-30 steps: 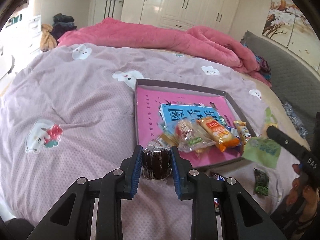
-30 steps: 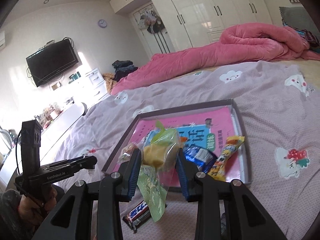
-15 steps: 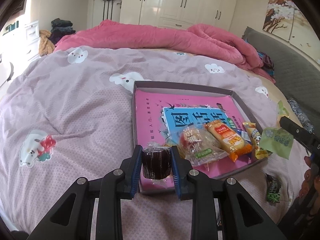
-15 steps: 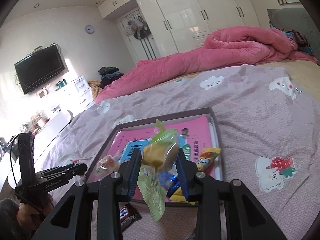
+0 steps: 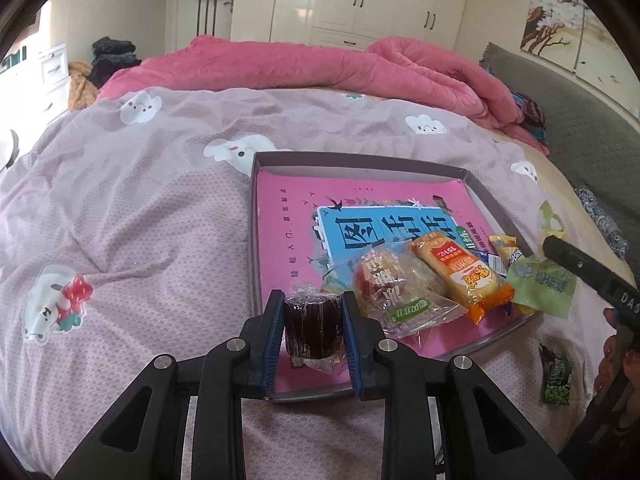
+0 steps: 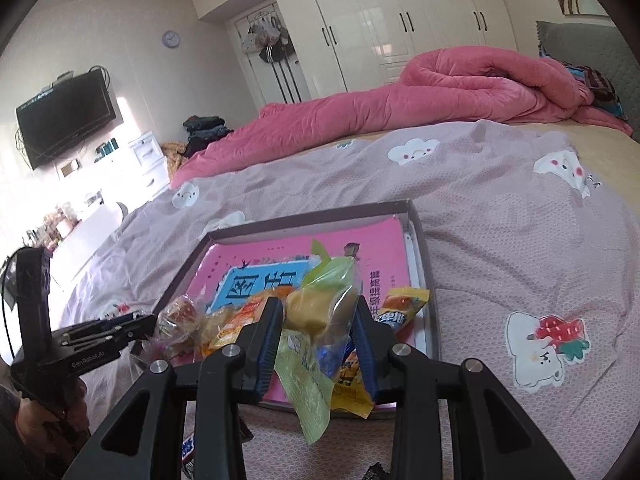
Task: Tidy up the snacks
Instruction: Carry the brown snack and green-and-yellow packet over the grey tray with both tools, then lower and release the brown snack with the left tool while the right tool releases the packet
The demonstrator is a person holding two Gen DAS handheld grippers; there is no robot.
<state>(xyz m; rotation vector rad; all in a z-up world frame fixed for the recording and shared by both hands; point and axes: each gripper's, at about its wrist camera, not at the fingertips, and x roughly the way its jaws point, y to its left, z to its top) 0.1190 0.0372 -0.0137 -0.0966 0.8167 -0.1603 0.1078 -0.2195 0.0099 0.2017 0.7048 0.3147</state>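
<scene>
With several snacks already lying in the tray point(image 5: 472, 184), the left gripper point(image 5: 312, 322) clenched a dark jelly cup point(image 5: 312, 328) over its six o'clock rim, the right gripper point(image 6: 318, 334) grasped a green packet point(image 6: 320, 308), and a small green packet point(image 5: 555, 376) remained on the bed at four o'clock.

Bright daylight from the left, overexposed there, fisheye curvature, dark vignetted corners

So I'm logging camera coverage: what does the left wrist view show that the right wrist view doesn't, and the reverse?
Only the left wrist view: the dark brown wrapped cake in the left gripper, a small green packet on the bedspread, and a wall painting. Only the right wrist view: the wall-mounted TV, a wall clock, and the green-wrapped yellow pastry in the right gripper. Both: the grey tray, the pink blanket.
</scene>
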